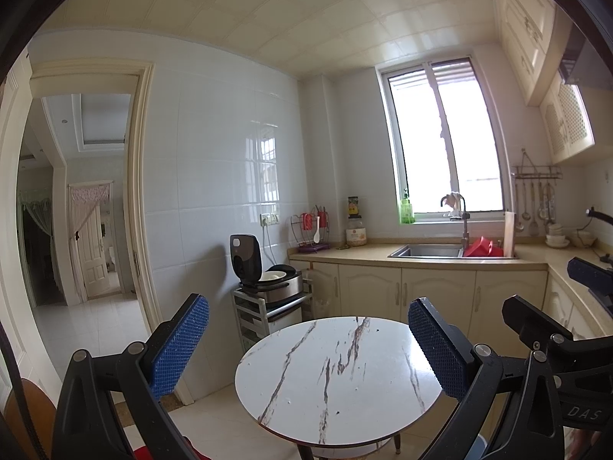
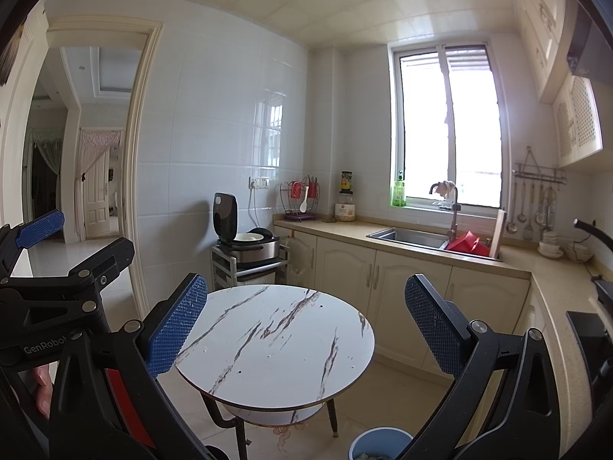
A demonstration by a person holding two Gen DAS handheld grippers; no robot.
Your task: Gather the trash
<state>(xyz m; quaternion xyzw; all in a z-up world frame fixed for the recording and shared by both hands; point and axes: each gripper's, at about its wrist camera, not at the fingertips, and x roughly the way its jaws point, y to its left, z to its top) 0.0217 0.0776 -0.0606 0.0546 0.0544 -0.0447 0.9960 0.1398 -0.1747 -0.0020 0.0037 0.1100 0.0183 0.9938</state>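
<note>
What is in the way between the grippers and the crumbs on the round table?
Nothing visible. Both the left gripper and the right gripper hang open above the round table, with only air over its small dark crumbs. The blue bin sits on the floor beside the table.

Round table [image 2: 274, 345] stands before the counter [image 2: 421, 255]; bin [image 2: 379, 442] beside it.

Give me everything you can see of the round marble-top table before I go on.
The round table has a glossy white top with brown-grey marble veins and a thin dark edge. A few tiny dark specks and crumbs dot its surface; nothing larger lies on it. Below sits a smaller white lower shelf on dark legs. It stands upright on the pale tiled floor, in front of the cream cabinets, with a blue bin by its foot. Both claws hang open above it, touching nothing.
</note>
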